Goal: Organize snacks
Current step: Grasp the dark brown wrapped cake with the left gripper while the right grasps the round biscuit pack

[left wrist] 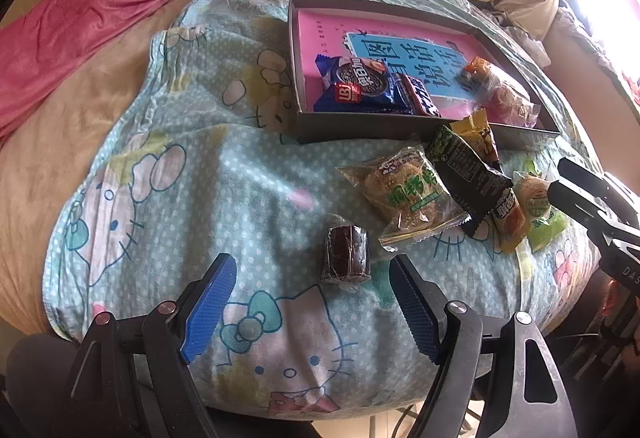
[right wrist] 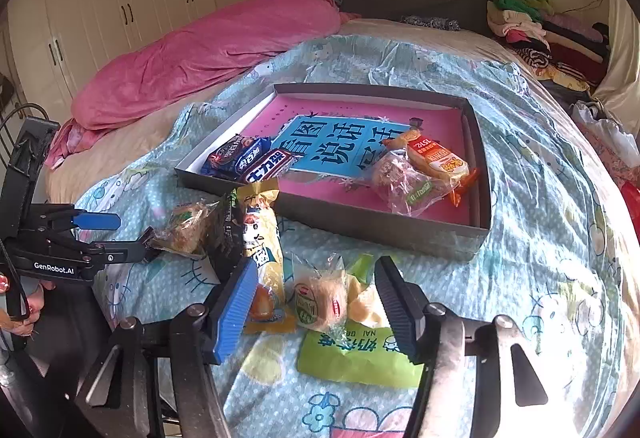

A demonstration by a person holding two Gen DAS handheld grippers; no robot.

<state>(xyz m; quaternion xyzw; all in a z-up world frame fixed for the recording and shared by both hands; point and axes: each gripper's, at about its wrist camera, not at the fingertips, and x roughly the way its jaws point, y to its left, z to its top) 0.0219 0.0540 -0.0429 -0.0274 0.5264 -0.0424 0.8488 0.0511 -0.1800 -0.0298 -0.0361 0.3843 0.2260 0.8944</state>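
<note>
Hovering over a bed [left wrist: 132, 174] spread with a cartoon-cat quilt, the left claw [left wrist: 310, 302] stands wide, its blue pads apart and touching nothing; a small dark brown wrapped cake [left wrist: 347, 253] lies on the quilt just ahead of it, between the lines of its two fingers. In the right wrist view, the right claw [right wrist: 316, 312] stands partly spread around a pale round pastry in a clear and green wrapper [right wrist: 324, 304], which rests on the quilt between the pads; whether either pad touches the wrapper cannot be told. A yellow snack packet [right wrist: 262, 238] lies just beside the right claw's blue pad. Behind these, a shallow grey box [right wrist: 384, 228] lined with a pink and blue printed sheet sits on the bed and holds a blue cookie packet [left wrist: 354, 84] and a dark chocolate bar [right wrist: 269, 165] at one end, and a clear-wrapped pastry [right wrist: 400, 178] with an orange packet [right wrist: 438, 158] at the other. Loose on the quilt just outside the box's near wall lie a clear packet with green lettering [left wrist: 404, 196] and a black packet [left wrist: 466, 172], overlapping one another. A pink blanket [right wrist: 208, 50] lies bunched along the far side of the bed.
</note>
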